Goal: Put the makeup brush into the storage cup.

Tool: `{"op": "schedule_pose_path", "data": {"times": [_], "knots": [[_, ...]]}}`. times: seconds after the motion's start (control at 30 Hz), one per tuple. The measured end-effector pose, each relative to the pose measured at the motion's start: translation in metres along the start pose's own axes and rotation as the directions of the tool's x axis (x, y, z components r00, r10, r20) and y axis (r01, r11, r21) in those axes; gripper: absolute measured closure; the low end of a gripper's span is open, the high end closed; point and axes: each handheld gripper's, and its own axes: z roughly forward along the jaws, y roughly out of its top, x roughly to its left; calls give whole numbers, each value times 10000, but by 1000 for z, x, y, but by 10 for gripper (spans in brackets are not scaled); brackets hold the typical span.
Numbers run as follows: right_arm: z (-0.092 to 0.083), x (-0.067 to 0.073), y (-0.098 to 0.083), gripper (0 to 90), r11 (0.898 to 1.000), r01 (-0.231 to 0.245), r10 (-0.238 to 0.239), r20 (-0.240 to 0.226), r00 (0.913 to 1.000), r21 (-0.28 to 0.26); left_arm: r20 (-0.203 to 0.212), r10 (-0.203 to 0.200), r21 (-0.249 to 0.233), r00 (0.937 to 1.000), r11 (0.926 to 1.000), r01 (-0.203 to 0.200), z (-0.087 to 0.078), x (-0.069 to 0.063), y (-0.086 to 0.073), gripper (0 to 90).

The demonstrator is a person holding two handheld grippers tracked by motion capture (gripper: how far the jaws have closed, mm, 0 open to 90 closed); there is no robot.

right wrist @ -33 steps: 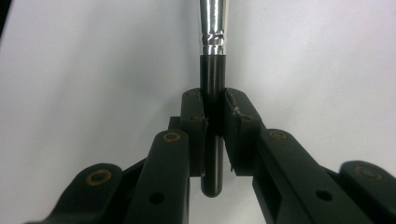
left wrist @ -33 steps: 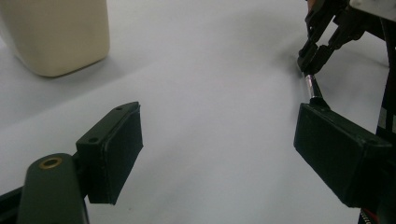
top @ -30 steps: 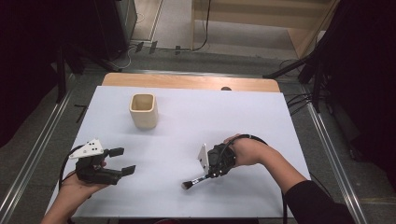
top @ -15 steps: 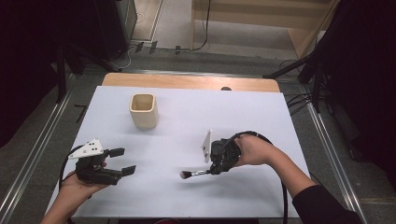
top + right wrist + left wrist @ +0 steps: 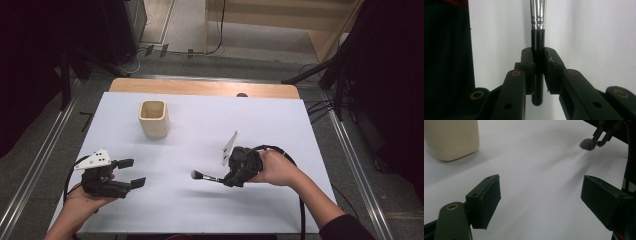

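Two hand-held grippers work over a white tabletop (image 5: 300, 125), with a cream cup (image 5: 153, 118) standing upright toward its far left as the landmark; the right hand-held gripper (image 5: 231, 178), nearer the person and to the right of the cup, has its jaws closed tight on the black handle of a makeup brush (image 5: 205, 176); the brush lies roughly level, its dark bristle head pointing left, seemingly just off the surface, though contact is hard to judge; the left hand-held gripper (image 5: 131, 173), near and slightly left of the cup, rests in the left hand (image 5: 85, 200) with jaws spread wide and nothing between them.
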Motion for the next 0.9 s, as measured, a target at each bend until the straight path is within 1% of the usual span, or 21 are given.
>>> {"op": "schedule_pose_path", "data": {"times": [0.07, 0.1, 0.13, 0.17, 0.2, 0.27, 0.3, 0.33, 0.4, 0.53, 0.63, 0.7, 0.8, 0.9], "knots": [[0, 1, -3, 802, 9995, -258, 259, 54, 9997, -193, 15, -69, 37, 10000, 10000, 68, 0, 0, 0, 170], [1, 3, -6, 802, 9983, -503, 505, 44, 9987, -286, 4, -85, 37, 10000, 10000, 85, 0, 1, 0, 170], [1, 3, -7, 802, 9977, -573, 579, 147, 9982, -352, 3, -99, 37, 10000, 9999, 99, 0, 1, 0, 170], [1, 4, -8, 802, 9966, -712, 718, 120, 9973, -417, 4, -112, 56, 9999, 9999, 112, 0, 1, 0, 170], [2, 4, -10, 802, 9947, -855, 864, 142, 9962, -577, 11, -126, 54, 9999, 9999, 126, 0, 1, 0, 170], [3, 5, -13, 802, 9901, -1219, 1231, 131, 9923, -696, 33, -131, 51, 9999, 9999, 131, 1, 0, 0, 170], [3, 5, -14, 802, 9881, -1302, 1322, 197, 9910, -824, 52, -146, 38, 9999, 9999, 146, 1, 0, 0, 170], [3, 5, -16, 802, 9840, -1507, 1525, 117, 9882, -949, 61, -148, 39, 9999, 9999, 148, 1, 0, 0, 170], [4, 5, -18, 802, 9783, -1721, 1744, 98, 9846, -1154, 73, -164, 37, 9998, 9999, 164, 1, 0, 0, 170], [7, 7, -22, 802, 9676, -2130, 2176, 197, 9758, -1358, 23, -327, 53, 9995, 9995, 327, 1, 1, 1, 170], [7, 10, -25, 801, 9561, -2451, 2525, 275, 9672, -1608, 26, -337, 48, 9994, 9994, 337, 1, 1, 1, 170], [9, 10, -26, 801, 9505, -2584, 2667, 263, 9634, -1726, 45, -317, 81, 9995, 9995, 316, 1, 1, 1, 170], [11, 13, -26, 802, 9373, -2988, 3076, 226, 9512, -1795, 45, -340, 93, 9994, 9994, 339, 2, 0, 1, 170], [13, 14, -28, 803, 9262, -3226, 3315, 141, 9433, -1953, 68, -373, 106, 9993, 9992, 373, 3, 0, 1, 170]]}}
